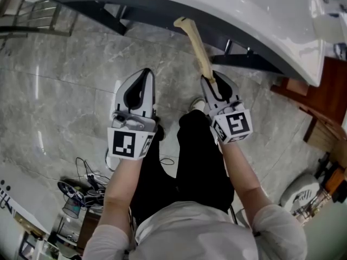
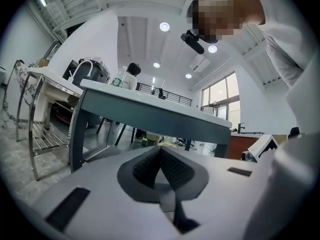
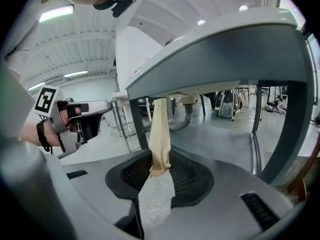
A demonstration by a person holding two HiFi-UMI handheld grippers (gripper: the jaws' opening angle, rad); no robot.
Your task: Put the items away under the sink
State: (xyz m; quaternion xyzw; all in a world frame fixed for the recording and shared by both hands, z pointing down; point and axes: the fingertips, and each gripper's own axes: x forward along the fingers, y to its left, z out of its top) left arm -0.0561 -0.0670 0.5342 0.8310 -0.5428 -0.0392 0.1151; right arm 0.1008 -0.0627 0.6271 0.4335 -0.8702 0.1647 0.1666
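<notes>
**Head view.** Noted one long tan strip (image 1: 198,50), narrow and pale, bent over at its far end. Was clamped by its near end in the right gripper (image 1: 212,83). Slanted away from the jaws, with its far tip just below the front rim of the white sink (image 1: 217,15). Left gripper (image 1: 143,73) hung in front of the sink, level with the right one and apart from the strip. Grey marble-look floor (image 1: 65,91) lay below the sink, with dark frame braces (image 1: 111,19) under the basin. Also listed a wooden cabinet (image 1: 325,96) at the sink's right end and a tangle of cables (image 1: 81,186) well back from the sink.

**Left gripper view.** Jaw tips were pressed together on nothing. Pointed level at the sink's grey front edge (image 2: 150,115). Wire rack (image 2: 45,134) stood just left of the sink.

**Right gripper view.** Jaws were clenched on the strip's crumpled lower end, pads on either side of it. Strip (image 3: 161,129) rose upright toward the sink's underside (image 3: 225,59). Looked like creased cloth or paper; material could not be told. Drain pipe (image 3: 187,113) hung under the sink behind the strip. Grey sink legs (image 3: 295,129) stood to either side of the opening.
</notes>
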